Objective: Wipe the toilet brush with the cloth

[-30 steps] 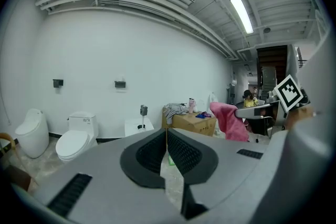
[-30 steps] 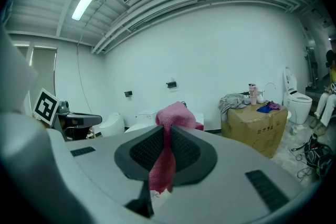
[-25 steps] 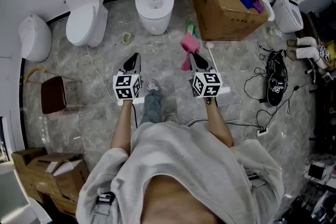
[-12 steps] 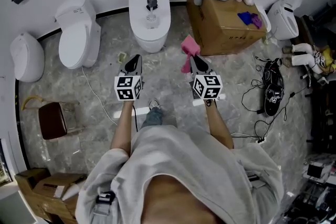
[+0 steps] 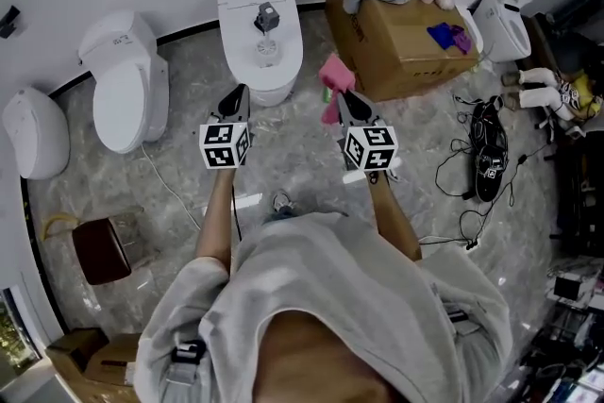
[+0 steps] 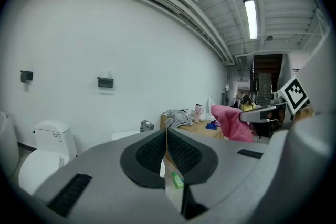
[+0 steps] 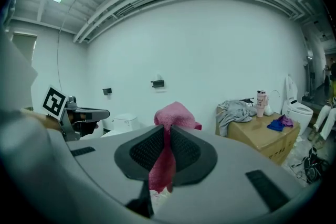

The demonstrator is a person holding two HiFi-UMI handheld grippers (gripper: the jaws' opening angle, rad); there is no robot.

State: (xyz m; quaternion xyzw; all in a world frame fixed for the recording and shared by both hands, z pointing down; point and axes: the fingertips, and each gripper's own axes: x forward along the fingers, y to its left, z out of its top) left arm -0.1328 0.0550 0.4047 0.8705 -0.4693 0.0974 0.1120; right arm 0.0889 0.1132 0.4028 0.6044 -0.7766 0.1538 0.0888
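My right gripper [image 5: 342, 95] is shut on a pink cloth [image 5: 332, 74], which bunches above its tips and hangs down between the pads [image 7: 173, 113]. My left gripper [image 5: 237, 92] is shut with nothing in it; its jaws meet along a thin line [image 6: 166, 149]. Both point forward, side by side, toward a white toilet [image 5: 260, 52] with a grey fitting [image 5: 266, 17] on its top. From the left gripper view the cloth [image 6: 231, 121] shows at the right. I cannot make out a toilet brush in any view.
A cardboard box [image 5: 406, 47] with clothes on top stands ahead on the right, with a green bottle [image 6: 177, 181] on the floor near it. More toilets stand left [image 5: 123, 94] and far right [image 5: 500, 24]. Cables and a black shoe [image 5: 491, 156] lie right; a brown stool [image 5: 99, 250] left.
The person has walked forward: both grippers have moved closer to the middle toilet and the box. The cloth stays in the right gripper; the left stays shut and bare.
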